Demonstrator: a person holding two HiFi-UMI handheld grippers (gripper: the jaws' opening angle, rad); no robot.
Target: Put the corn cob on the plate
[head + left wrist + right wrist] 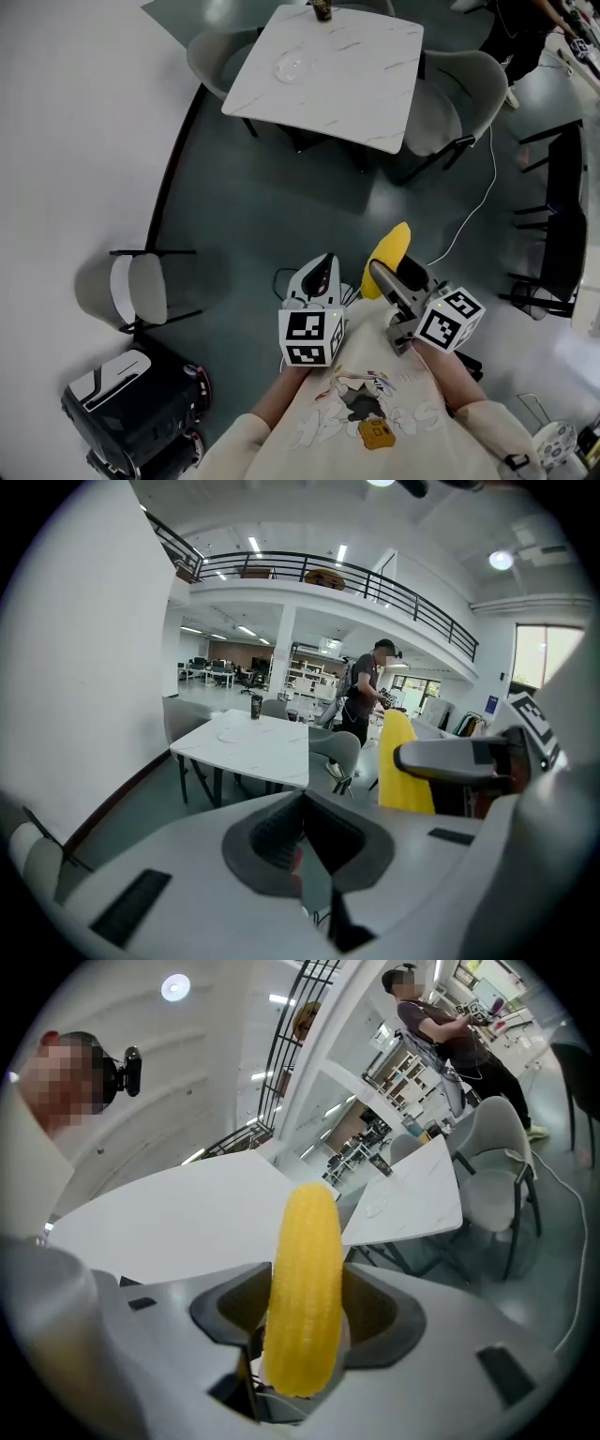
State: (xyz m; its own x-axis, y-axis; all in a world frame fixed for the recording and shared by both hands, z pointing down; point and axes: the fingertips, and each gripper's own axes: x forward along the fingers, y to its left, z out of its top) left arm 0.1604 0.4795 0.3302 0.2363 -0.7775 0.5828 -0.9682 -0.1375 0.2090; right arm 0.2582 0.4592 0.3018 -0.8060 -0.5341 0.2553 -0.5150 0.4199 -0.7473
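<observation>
While both tools are held close to the person's chest in the head view, the left claw (322, 264) is closed with nothing in it. The right claw (382, 274) clamps a yellow corn cob (390, 251) that juts forward over the dark floor (281, 216). Well ahead stands a white surface (356, 94) with a chair (455, 103) beside it. A clear plate (292, 67) lies toward its left side and a dark cup (322, 9) stands at its far edge. The cob is well apart from the plate.

Seen from the left gripper view, the dark pads meet with nothing between them. Beyond them is the surface with the plate, and at the right the cob stands in the right claw.

From the right gripper view, both pads press on the cob's lower sides. It rises upright between them, its upper half clear of the jaws.
</observation>
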